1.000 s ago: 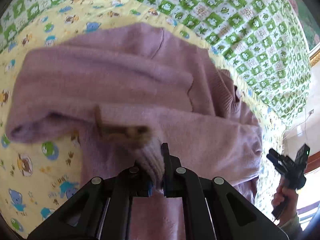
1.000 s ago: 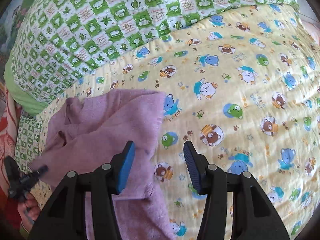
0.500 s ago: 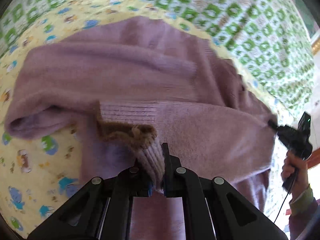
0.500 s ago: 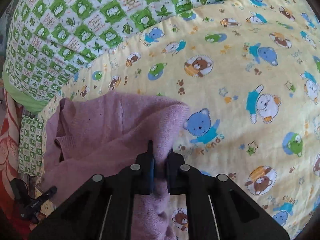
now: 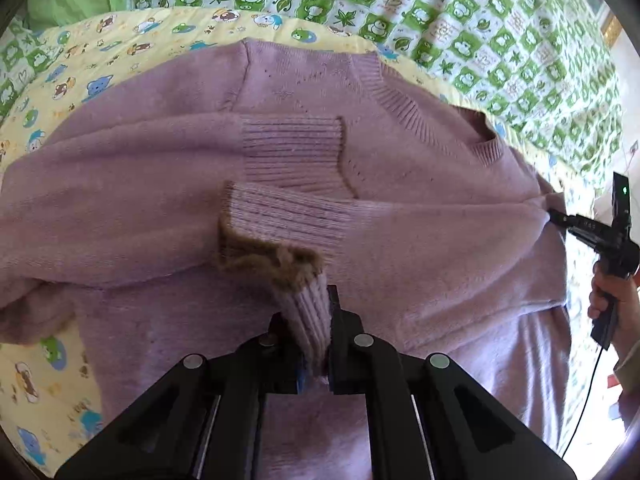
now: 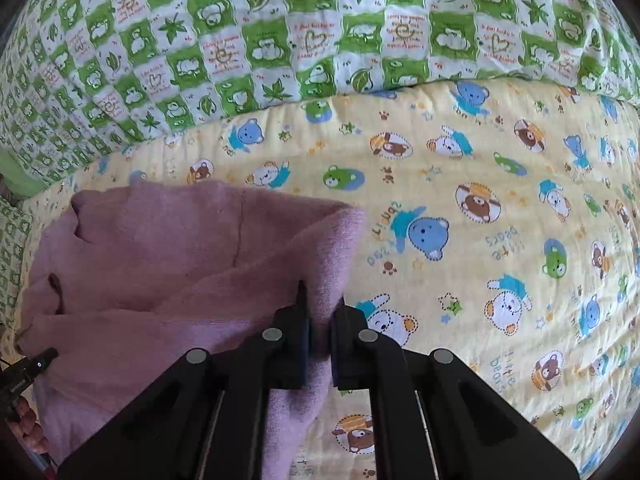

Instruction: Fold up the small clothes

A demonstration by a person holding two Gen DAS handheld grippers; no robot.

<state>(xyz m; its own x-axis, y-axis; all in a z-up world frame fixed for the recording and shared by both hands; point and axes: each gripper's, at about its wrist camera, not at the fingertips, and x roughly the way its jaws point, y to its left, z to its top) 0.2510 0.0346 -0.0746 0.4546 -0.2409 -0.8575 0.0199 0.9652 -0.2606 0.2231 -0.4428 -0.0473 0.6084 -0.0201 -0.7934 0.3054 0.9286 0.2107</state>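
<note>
A purple knit sweater point(image 5: 400, 264) lies on the yellow bear-print blanket point(image 5: 48, 384). Its two ribbed cuffs are crossed over the chest. My left gripper point(image 5: 311, 318) is shut on the nearer cuff point(image 5: 288, 224), which has a brown fuzzy trim. At the right edge of the left wrist view, my right gripper point(image 5: 554, 214) pinches the sweater's side. In the right wrist view the right gripper point(image 6: 322, 308) is shut on a folded edge of the sweater point(image 6: 192, 248), lifted slightly. The left gripper point(image 6: 44, 358) shows at the lower left there.
A green and white checked quilt point(image 6: 280, 40) lies beyond the yellow blanket point(image 6: 500, 240). A hand point(image 5: 612, 300) holds the right gripper's handle, with a cable hanging below it. To the right of the sweater the yellow blanket is bare.
My right gripper went from open beside the sweater's edge to shut on it. The left gripper, still holding the cuff, shifted across, and the sweater now lies more spread out.
</note>
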